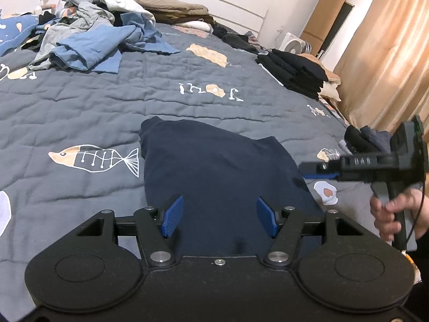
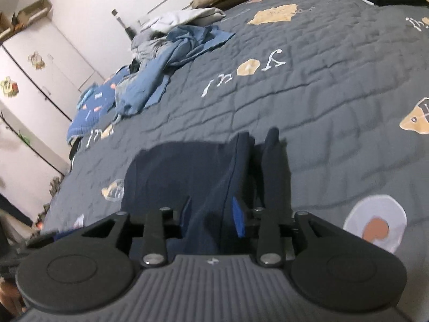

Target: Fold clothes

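Nearest the left wrist camera, the left gripper (image 1: 219,216) hangs over the near end of a navy garment (image 1: 214,166), its blue pads (image 1: 173,216) spread wide with dark cloth showing between them and nothing pinched. That garment lies flat on the grey quilted bedspread (image 1: 93,107), one end bunched toward the far side and a fish print (image 1: 93,158) just beside its left edge. To the right, a hand (image 1: 394,214) holds the right gripper (image 1: 319,171) level at the garment's right edge, blurred in this view. Seen from its own camera, the right gripper (image 2: 211,220) has its fingers apart with a fold of the navy garment (image 2: 187,171) passing between them; whether the pads press on the cloth cannot be told. Further off, a stack of folded black clothes (image 1: 295,72) sits near the bed's right edge, next to tan curtains (image 1: 388,53). Farthest back, a loose heap of blue and grey laundry (image 1: 91,35) lies near the headboard (image 1: 228,2), with brown folded items (image 1: 171,5) beside it.
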The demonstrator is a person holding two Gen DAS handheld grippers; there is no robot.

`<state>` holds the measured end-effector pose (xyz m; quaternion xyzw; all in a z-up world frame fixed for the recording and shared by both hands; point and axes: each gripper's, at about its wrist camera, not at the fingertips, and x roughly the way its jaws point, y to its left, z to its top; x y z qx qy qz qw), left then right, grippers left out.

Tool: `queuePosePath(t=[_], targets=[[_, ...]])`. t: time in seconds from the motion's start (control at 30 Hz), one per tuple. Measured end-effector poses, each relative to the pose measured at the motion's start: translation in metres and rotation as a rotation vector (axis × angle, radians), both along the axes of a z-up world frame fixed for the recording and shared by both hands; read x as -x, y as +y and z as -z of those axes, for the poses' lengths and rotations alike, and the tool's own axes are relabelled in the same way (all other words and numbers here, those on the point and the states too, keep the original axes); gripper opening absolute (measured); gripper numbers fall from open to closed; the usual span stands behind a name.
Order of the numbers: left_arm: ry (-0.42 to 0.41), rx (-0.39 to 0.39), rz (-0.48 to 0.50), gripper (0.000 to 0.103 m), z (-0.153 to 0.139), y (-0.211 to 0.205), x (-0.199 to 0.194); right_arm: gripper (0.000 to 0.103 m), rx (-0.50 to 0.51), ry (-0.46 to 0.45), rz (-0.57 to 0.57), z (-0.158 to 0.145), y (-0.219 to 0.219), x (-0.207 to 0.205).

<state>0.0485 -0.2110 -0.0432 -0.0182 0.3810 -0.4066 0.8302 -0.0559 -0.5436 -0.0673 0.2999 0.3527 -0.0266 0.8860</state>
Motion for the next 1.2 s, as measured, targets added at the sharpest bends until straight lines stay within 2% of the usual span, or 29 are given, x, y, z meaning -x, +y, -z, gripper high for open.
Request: queuePosePath(t=[0.13,0.27,0.53,0.6,0.7,0.73,0.8,1.0,1.07,1.13,1.2], targets=[[-0.010,0.009,0.009,0.060,-0.004,0.000,0.007,0.037,0.026,0.002,0.037,0.003,0.005,0.020],[-0.016,0.012,0.011,0.060,-0.006,-0.002,0.012,0.037,0.024,-0.035,0.090,0.009,0.003,0.022],[-0.006,0.034,-0.007,0.062,-0.007,-0.018,0.010,0.037,0.024,-0.099,0.134,0.021,0.001,-0.002],[-0.004,0.028,-0.007,0.063,-0.005,-0.026,0.006,0.036,0.029,-0.102,0.115,0.025,0.003,-0.007],[0.018,0.025,-0.022,0.063,-0.004,-0.037,-0.009,0.029,0.074,-0.113,0.077,0.025,0.012,-0.011],[0.028,0.032,-0.028,0.063,-0.004,-0.040,-0.015,0.023,0.100,-0.120,0.056,0.023,0.017,-0.012],[0.035,0.036,-0.031,0.063,-0.003,-0.047,-0.026,0.016,0.141,-0.149,0.022,0.016,0.024,-0.011],[0.069,0.038,0.004,0.063,0.008,-0.076,-0.050,0.012,0.259,-0.254,-0.144,-0.003,0.053,-0.006],[0.112,0.073,0.014,0.063,0.015,-0.080,-0.056,0.012,0.275,-0.246,-0.213,-0.003,0.064,-0.009],[0.163,0.117,0.018,0.068,0.021,-0.081,-0.062,0.012,0.294,-0.225,-0.263,0.000,0.074,-0.013],[0.169,0.128,0.004,0.072,0.024,-0.081,-0.063,0.012,0.304,-0.210,-0.291,0.003,0.081,-0.015]])
